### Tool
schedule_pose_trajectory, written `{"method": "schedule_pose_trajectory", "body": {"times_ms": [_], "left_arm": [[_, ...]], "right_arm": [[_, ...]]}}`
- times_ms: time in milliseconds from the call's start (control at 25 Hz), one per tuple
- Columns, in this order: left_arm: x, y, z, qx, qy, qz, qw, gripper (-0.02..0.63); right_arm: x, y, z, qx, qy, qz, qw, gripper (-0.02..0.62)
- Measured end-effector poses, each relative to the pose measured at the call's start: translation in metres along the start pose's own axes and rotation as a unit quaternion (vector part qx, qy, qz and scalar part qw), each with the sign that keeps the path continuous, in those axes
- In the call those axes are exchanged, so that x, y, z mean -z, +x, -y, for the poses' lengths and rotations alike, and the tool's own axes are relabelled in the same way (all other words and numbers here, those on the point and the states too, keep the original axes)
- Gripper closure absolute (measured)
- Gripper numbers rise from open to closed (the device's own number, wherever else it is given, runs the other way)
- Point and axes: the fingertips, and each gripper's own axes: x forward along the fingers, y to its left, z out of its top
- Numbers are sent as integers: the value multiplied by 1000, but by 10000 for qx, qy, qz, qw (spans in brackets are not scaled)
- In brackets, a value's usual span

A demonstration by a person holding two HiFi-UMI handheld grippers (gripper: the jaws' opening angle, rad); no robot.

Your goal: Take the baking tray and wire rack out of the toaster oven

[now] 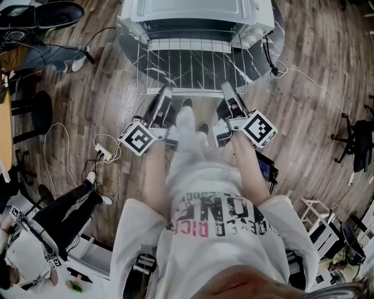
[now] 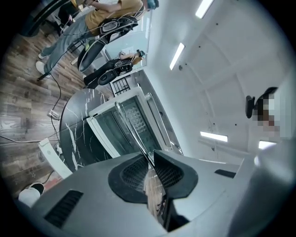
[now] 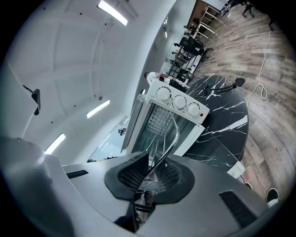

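The left tool and right tool each pinch the rack by its near edge, just outside the oven. Best to draw the 2 back evenly and level, so the wire neither twists nor slips.

Looks like an office-style lab: wood-plank floor, power strip, swivel chair, strip ceiling lights.

A round black marbled table is set on a wood-plank floor. A white oven is stood on the table, its door folded down toward the near edge. A black cable is run along the table's right edge. A white power strip and looped white cables are spread on the floor.
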Motion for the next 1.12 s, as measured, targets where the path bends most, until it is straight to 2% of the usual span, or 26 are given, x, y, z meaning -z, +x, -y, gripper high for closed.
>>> {"method": "schedule_pose_trajectory", "body": {"times_ms": [160, 520, 1120], "left_arm": [[0, -13, 12, 70, 111, -4, 9999, 569], [14, -35, 38, 91, 193, -26, 9998, 568], [10, -47, 98, 455, 568, 49, 9973, 568]], "right_arm": [[4, -13, -12, 7, 110, 53, 9999, 563], [3, -46, -25, 5, 9, 30, 10000, 563], [-20, -77, -72, -406, -71, 202, 9989, 565]]}}
